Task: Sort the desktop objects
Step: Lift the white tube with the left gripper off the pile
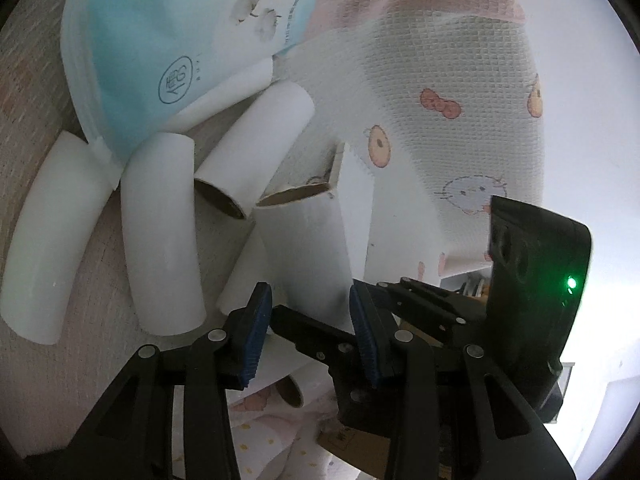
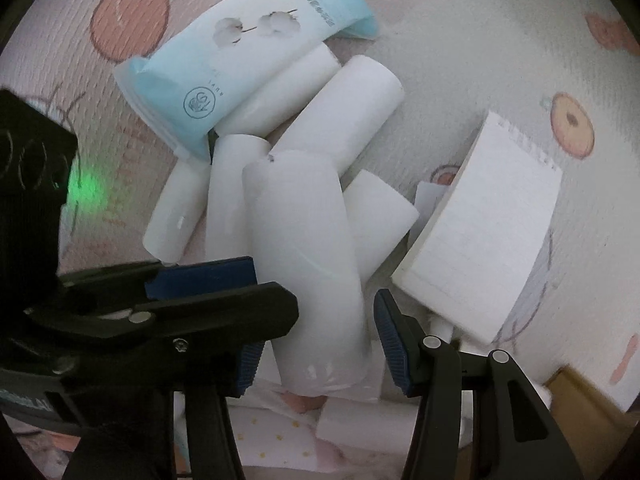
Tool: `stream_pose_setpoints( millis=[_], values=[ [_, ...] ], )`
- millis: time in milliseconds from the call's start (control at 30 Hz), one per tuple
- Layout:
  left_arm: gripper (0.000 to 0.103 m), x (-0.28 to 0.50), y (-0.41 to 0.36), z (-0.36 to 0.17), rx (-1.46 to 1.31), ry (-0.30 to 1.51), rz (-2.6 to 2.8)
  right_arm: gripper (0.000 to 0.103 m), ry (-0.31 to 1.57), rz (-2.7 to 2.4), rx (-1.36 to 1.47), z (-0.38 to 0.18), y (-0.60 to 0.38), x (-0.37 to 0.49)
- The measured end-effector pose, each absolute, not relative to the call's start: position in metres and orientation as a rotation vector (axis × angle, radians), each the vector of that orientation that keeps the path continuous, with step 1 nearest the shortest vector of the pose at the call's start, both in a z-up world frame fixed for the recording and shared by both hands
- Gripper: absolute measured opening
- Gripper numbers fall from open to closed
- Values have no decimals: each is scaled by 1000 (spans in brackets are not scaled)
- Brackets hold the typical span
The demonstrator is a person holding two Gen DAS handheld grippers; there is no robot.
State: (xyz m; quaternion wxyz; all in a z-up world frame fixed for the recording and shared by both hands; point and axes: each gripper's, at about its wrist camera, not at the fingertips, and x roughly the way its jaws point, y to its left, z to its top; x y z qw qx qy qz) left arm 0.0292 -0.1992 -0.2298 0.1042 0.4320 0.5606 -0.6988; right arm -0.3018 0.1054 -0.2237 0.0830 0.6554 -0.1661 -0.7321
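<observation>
A white cardboard roll (image 1: 300, 248) stands tilted over a heap of several similar white rolls (image 1: 160, 240). My left gripper (image 1: 309, 288) is shut on its lower part, one blue pad on each side. In the right wrist view the same roll (image 2: 304, 248) runs down between the pads of my right gripper (image 2: 316, 320), which is open: a thin gap shows beside its right pad. The left gripper (image 2: 276, 284) reaches in from the left and crosses the roll. A light blue and white tissue pack (image 2: 240, 64) lies at the far end of the heap.
A lined white notepad (image 2: 488, 224) lies right of the rolls. Everything rests on a cloth with cartoon prints (image 2: 480, 60). A brown cardboard box (image 2: 588, 400) sits at the lower right. More white rolls (image 2: 360, 420) lie under the grippers.
</observation>
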Motion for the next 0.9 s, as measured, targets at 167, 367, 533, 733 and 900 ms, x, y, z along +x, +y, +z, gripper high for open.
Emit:
stream_pose_setpoints(
  millis=[167,367,533,733,900],
  values=[
    [43,30,-203,-237,1262,1748,-2023,42,-476,-2171,1962,-228,105,-300],
    [55,33,-210,-239,1187,1761,-2010,41,-488,-2167,1958,-231,112,-297],
    [56,33,-213,-246,1155,1809,-1995,41,-516,-2163,1936,-231,118,-296],
    [50,30,-205,-235,1198,1683,-2102,40,-525,-2181,1898,-225,121,-292],
    [50,35,-195,-208,1170,1485,-2239,40,-576,-2218,1846,-213,128,-286]
  ],
)
